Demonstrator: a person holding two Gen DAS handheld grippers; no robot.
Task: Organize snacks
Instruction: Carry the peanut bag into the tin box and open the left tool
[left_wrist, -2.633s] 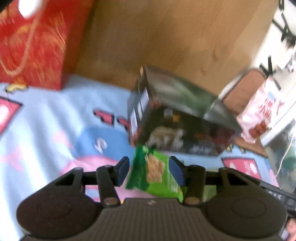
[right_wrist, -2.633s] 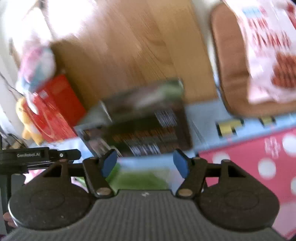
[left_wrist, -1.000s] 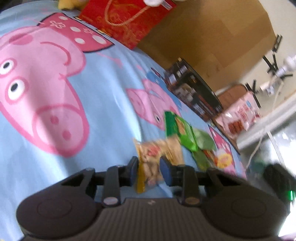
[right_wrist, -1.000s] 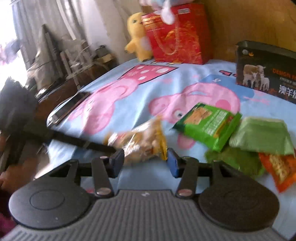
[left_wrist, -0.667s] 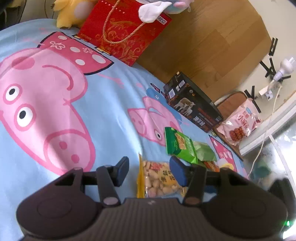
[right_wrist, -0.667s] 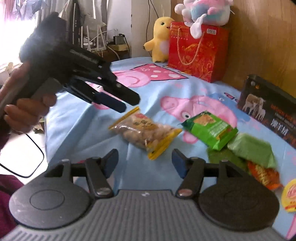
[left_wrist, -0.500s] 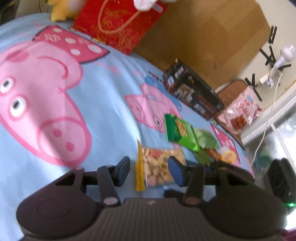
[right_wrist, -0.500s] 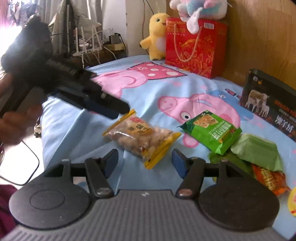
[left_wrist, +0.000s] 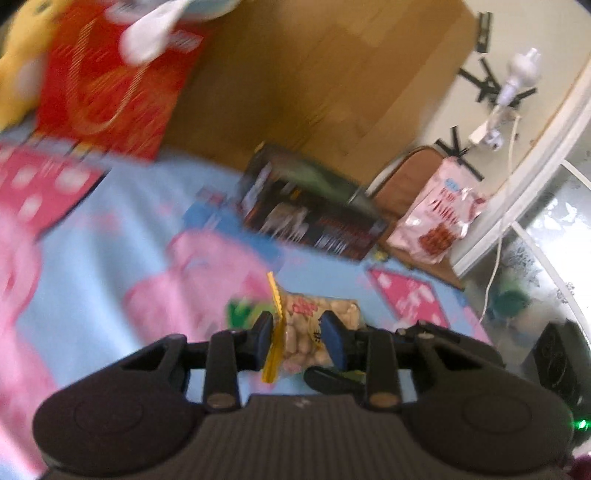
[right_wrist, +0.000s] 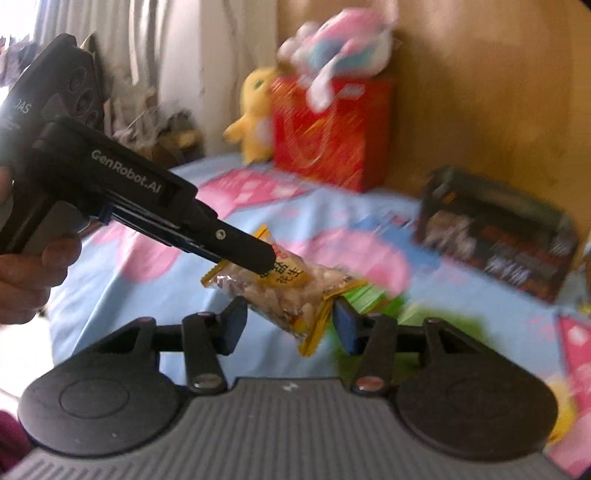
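Left wrist view, bedsheet (left_wrist: 110, 236): light blue with pink cartoon pigs, blurred; spreads under every other item.
Headboard (left_wrist: 314, 81): brown wood, upright behind the sheet.
Red gift bag (right_wrist: 328, 133): stands at the headboard, a pink and blue plush toy (right_wrist: 340, 48) on top, a yellow plush duck (right_wrist: 255, 110) just beside it.
Dark box (left_wrist: 310, 214): printed carton lying near the headboard; also seen at right in the right wrist view (right_wrist: 495, 232).
Pink snack bag (left_wrist: 439, 218): leans on a brown chair off the sheet's far corner.
Left gripper (left_wrist: 300, 334): fingers closed in on the peanut packet, pinching it near its yellow sealed edge; seen from the side in the right wrist view (right_wrist: 258, 258).
Right gripper (right_wrist: 288, 325): fingers spread wide, one either side of the packet's lower end; contact cannot be told.
Peanut packet (right_wrist: 284, 288): clear with yellow ends, lifted off the sheet, tilted; also (left_wrist: 310, 328).
Green snack packets (right_wrist: 373, 295): blurred, on the sheet behind the peanut packet.
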